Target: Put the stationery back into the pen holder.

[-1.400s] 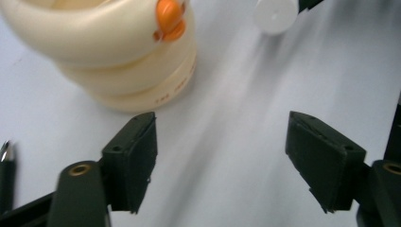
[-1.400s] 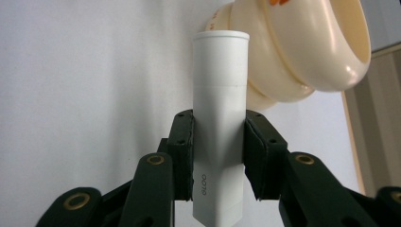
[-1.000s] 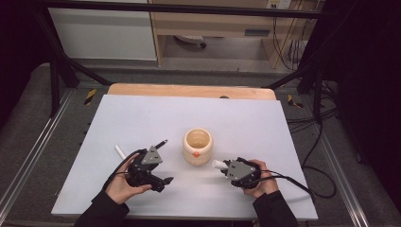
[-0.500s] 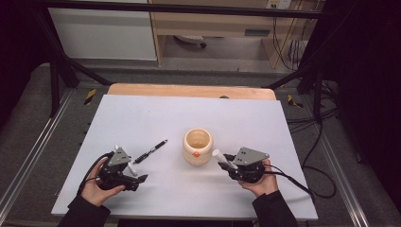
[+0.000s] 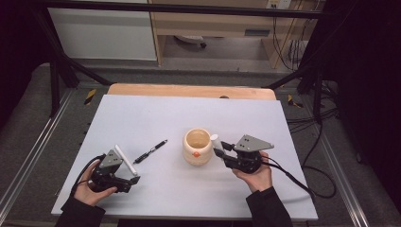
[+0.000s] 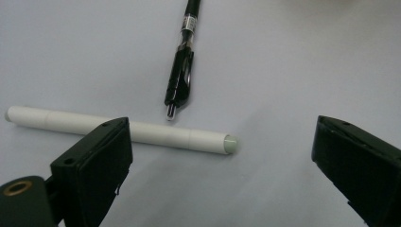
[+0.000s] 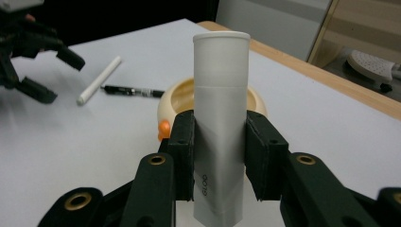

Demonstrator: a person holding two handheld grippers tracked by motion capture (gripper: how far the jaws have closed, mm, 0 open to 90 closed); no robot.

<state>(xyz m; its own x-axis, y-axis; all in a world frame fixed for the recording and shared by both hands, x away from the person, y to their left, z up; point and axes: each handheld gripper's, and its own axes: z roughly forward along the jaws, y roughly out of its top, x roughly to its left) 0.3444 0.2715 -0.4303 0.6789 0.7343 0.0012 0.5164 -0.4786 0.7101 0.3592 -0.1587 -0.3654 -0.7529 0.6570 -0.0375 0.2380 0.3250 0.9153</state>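
Lab recording bay, black frame bars (image 5: 61, 71), loose cables (image 5: 307, 127), dark surrounds

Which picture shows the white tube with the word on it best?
The right gripper view: the white tube stands big between the right gripper's pads. The high view shows just its tip beside the cup.

White, black and cream on a pale grey bench

The bench (image 5: 142, 118) is pale grey with a light wood edge. The glue tube (image 7: 220, 118) is white with grey "GLOO" lettering. The marker (image 6: 142, 132) is white, the pen (image 6: 182, 66) black with a clear band. The duck-shaped cup (image 5: 197, 147) is cream with an orange beak. Both tongs, left (image 6: 222, 165) and right (image 7: 220, 165), are black with brass rivets.
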